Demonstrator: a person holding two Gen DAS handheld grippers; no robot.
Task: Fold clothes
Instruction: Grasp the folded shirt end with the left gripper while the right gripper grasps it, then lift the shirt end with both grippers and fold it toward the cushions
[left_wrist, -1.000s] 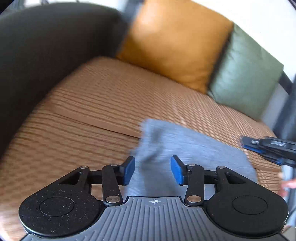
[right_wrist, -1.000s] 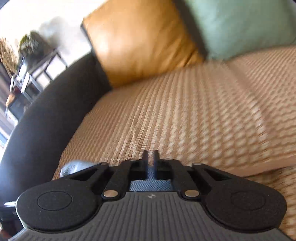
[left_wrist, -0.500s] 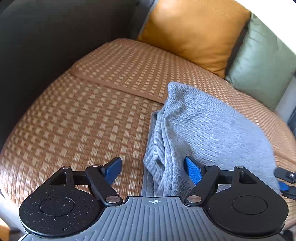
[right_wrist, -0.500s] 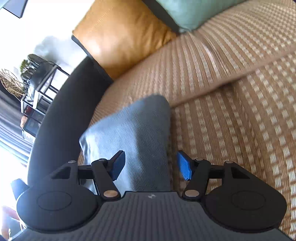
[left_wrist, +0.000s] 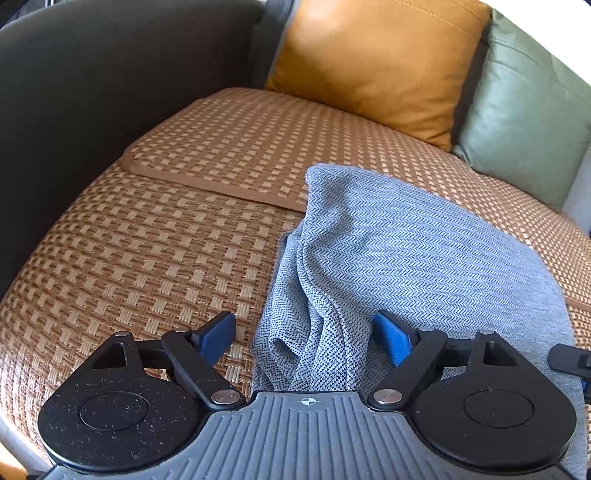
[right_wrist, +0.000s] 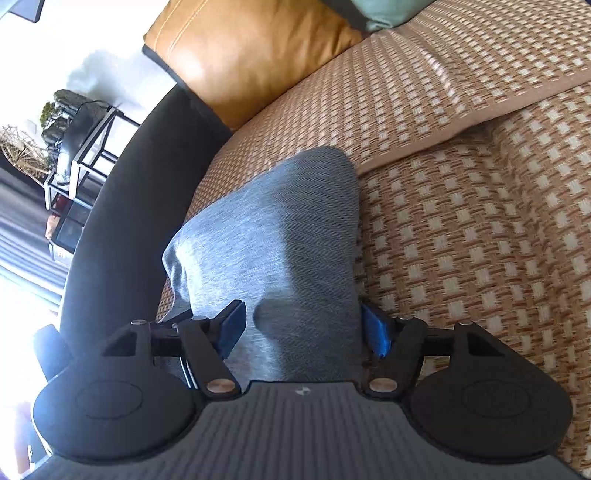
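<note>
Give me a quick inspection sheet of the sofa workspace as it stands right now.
Surface: woven mat over the sofa seat, a second mat's edge overlapping it.
Job's things: grey garment lying on the mat, bunched in folds near the left gripper.
Clutter: nothing seen.
Grippers: left gripper jaws opening, folds between them unpressed; right gripper jaws opening, cloth between them.
Cables: nothing seen.
Surroundings: orange cushion, green cushion, dark armrest, metal-frame side table.
</note>
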